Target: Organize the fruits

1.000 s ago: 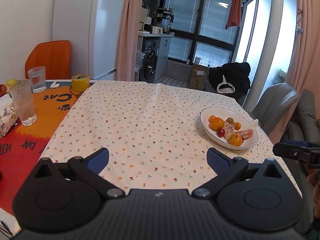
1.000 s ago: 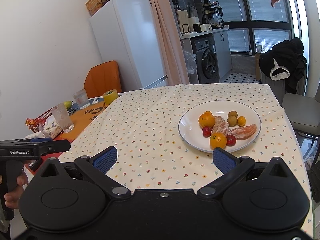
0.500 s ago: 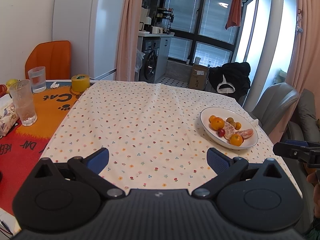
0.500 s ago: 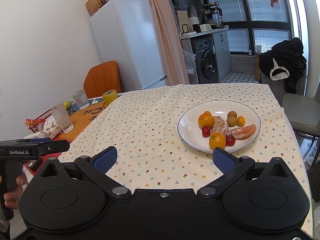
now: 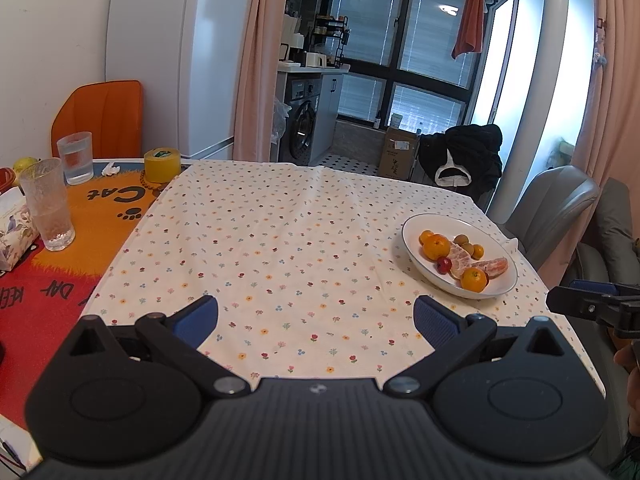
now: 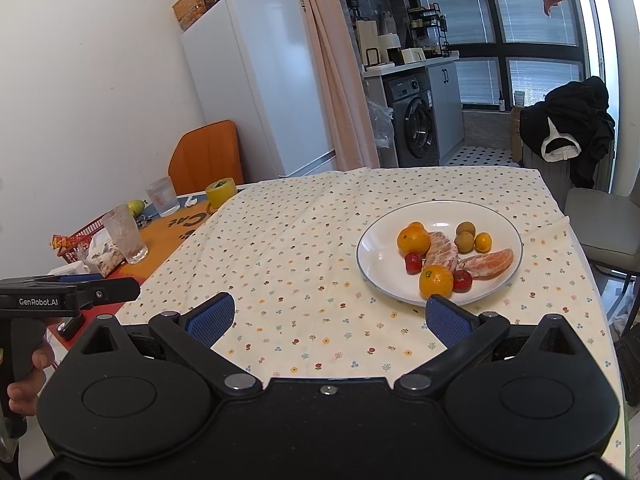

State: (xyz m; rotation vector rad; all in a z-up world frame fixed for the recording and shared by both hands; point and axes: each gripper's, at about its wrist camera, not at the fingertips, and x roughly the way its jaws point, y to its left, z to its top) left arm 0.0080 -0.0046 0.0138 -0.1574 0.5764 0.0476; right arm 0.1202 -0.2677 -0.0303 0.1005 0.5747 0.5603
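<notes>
**Both grippers empty above the tablecloth; fruit on the plate**

The left gripper (image 5: 316, 314) has its jaws spread wide over the floral tablecloth (image 5: 280, 248), gripping nothing. The right gripper (image 6: 330, 314) is likewise spread and empty, its right fingertip just short of the white plate (image 6: 372, 256). On the plate lie oranges (image 6: 414, 239), peeled segments (image 6: 490, 262), cherry tomatoes (image 6: 413, 263) and longans (image 6: 465, 229).
</notes>
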